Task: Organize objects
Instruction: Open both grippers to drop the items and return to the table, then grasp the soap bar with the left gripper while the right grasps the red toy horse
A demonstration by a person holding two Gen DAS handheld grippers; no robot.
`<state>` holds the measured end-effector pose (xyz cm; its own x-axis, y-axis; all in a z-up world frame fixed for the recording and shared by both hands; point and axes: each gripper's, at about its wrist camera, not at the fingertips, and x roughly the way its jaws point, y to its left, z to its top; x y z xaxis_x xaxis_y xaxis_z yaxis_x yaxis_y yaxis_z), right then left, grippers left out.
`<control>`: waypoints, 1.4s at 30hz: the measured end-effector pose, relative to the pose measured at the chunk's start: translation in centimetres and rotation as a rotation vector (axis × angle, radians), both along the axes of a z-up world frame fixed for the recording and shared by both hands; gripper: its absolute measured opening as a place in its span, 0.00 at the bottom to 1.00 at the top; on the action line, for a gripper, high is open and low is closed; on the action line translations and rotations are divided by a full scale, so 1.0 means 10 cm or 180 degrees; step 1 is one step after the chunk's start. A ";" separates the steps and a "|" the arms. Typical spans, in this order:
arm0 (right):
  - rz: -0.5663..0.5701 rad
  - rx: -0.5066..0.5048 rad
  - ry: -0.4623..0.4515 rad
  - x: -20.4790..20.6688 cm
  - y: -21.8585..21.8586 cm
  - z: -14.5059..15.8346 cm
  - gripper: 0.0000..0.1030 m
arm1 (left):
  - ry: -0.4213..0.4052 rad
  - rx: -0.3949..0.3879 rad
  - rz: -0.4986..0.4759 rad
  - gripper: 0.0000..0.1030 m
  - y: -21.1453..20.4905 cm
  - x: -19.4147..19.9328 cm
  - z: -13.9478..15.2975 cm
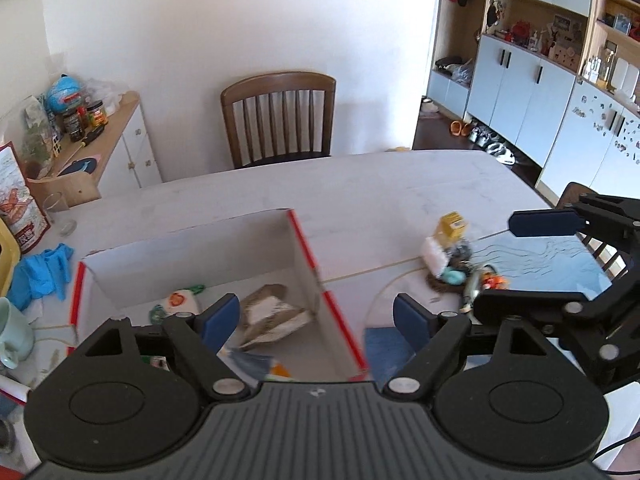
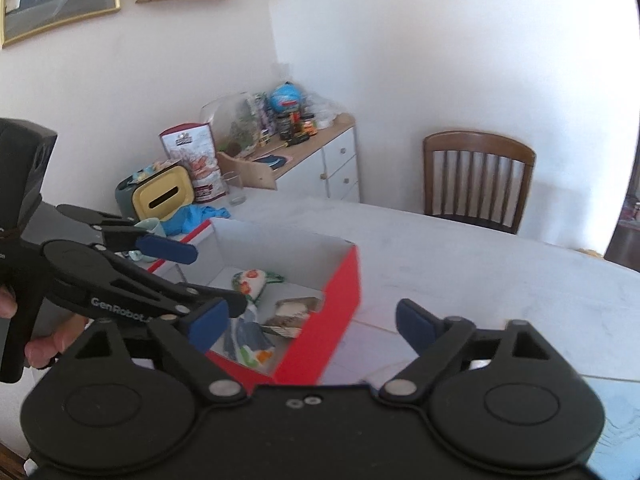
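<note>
Desk (image 1: 400, 184): one box (image 1: 304, 240) holding pouches; one clutter pile (image 1: 452, 264) near right edge; one chair (image 1: 280, 116) behind. Left tongs (image 1: 316, 320), right tongs (image 2: 312, 324): both open, empty.

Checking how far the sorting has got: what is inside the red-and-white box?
Inside the red-and-white box: a floral pouch, a brown-and-white packet and a blue-and-orange cloth item. The near corner is hidden behind the gripper.
</note>
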<state>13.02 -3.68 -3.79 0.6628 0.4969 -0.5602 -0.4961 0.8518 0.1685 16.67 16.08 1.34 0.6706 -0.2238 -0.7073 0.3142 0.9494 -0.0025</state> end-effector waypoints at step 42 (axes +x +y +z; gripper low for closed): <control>-0.0882 -0.0227 0.0855 0.42 -1.89 -1.29 0.88 | 0.0193 0.0023 -0.0343 0.99 -2.01 0.04 -1.55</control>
<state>17.21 -22.55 -16.65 0.5914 0.2731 -0.7587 -0.1918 0.9616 0.1965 17.11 -4.06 -14.15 0.5988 -0.2871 -0.7477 0.4140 0.9101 -0.0179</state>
